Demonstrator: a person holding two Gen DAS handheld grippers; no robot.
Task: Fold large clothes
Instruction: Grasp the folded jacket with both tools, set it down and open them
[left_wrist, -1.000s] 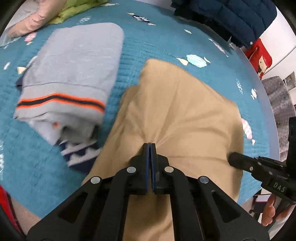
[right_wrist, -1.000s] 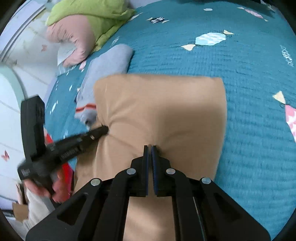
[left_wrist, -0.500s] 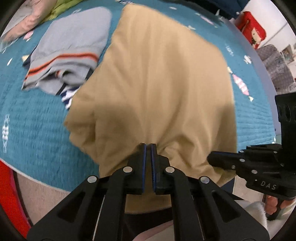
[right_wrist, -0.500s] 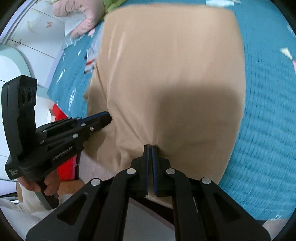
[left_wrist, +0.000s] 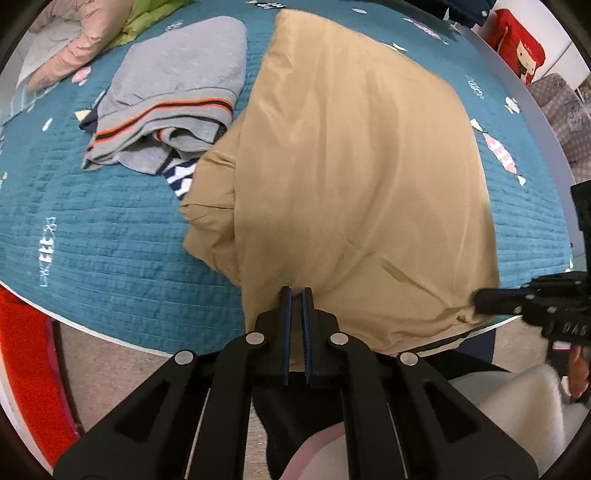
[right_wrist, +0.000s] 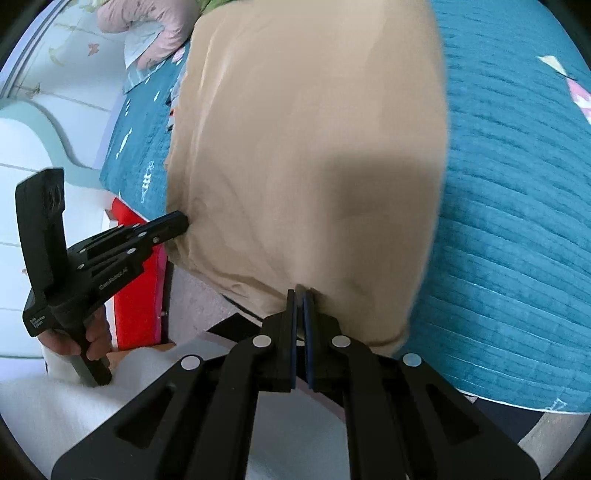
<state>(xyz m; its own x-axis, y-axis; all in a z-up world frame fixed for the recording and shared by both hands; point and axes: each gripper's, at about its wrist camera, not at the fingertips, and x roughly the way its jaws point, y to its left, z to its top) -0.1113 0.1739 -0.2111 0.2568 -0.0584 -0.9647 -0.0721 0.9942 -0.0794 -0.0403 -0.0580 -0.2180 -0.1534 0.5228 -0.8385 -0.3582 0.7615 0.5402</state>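
A large tan garment lies stretched over the teal bed cover, its near edge lifted off the bed's front edge. My left gripper is shut on the near left part of that edge. My right gripper is shut on the near right part of the tan garment. The right gripper also shows in the left wrist view, and the left gripper in the right wrist view, each pinching the cloth.
A folded grey garment with orange and dark stripes lies on the bed left of the tan one, over a navy-and-white piece. Pink and green bedding lies at the back left. A red object stands beside the bed.
Both grippers have pulled the tan garment's near edge back toward the person and up past the bed's front edge. The cloth now stretches out longer over the bed.
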